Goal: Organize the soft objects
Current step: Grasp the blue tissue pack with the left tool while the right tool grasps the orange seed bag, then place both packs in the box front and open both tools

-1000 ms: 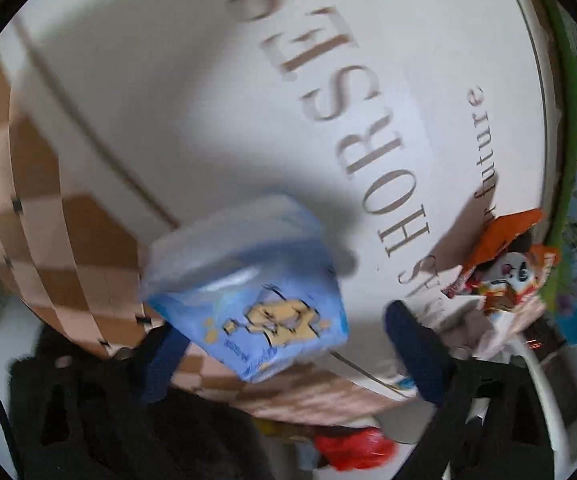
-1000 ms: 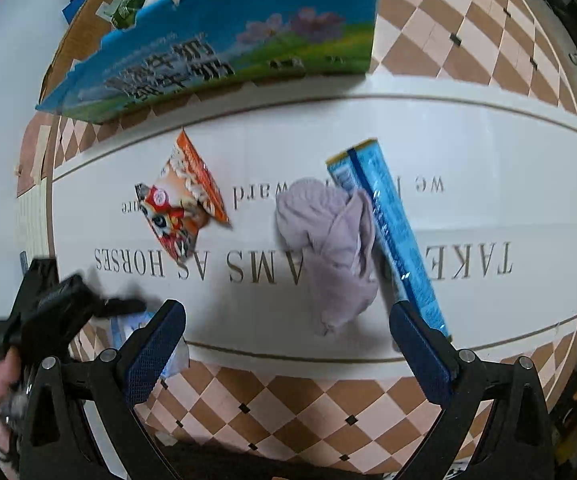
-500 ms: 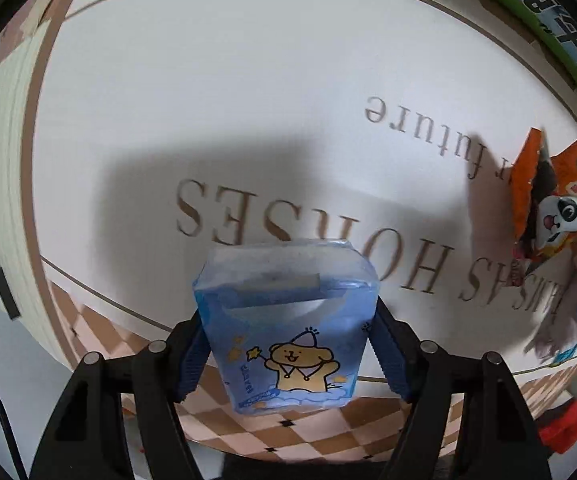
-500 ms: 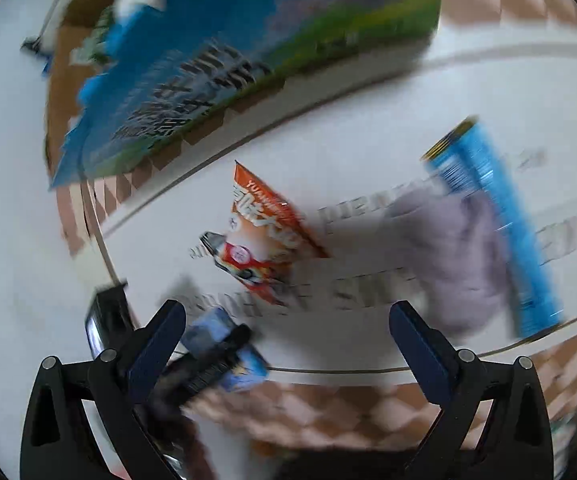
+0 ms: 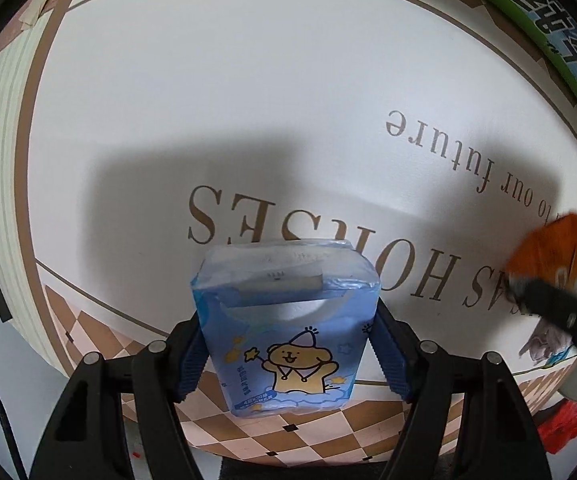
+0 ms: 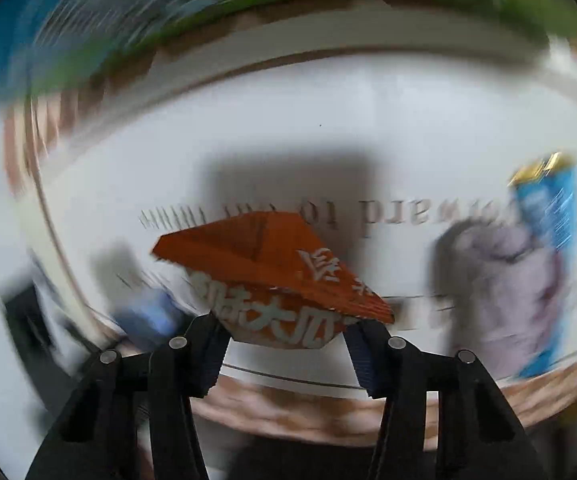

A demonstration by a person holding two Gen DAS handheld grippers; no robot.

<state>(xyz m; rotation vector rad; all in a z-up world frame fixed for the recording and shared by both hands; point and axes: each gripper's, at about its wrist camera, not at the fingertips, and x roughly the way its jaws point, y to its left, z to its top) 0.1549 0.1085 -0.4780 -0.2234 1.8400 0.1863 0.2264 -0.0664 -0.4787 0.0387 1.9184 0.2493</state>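
Observation:
My left gripper (image 5: 288,356) is shut on a blue tissue pack (image 5: 284,320) with a cartoon bear and holds it over the near edge of the white lettered mat (image 5: 248,100). My right gripper (image 6: 284,344) is shut on an orange snack bag (image 6: 272,276); this view is blurred by motion. The orange bag (image 5: 556,252) and the right gripper's dark body also show at the right of the left wrist view. A grey-lilac cloth (image 6: 504,284) lies crumpled on the mat beside a long blue packet (image 6: 552,240).
A blue-and-green printed box (image 5: 548,28) stands along the far side of the mat; it also shows blurred in the right wrist view (image 6: 168,20). Brown checkered cloth (image 5: 288,436) borders the mat. A red bag (image 5: 568,424) lies below the table edge.
My right gripper has swung left, dropped onto the orange snack bag and shut on it. My left gripper shut on the tissue pack and has held it nearly still since.

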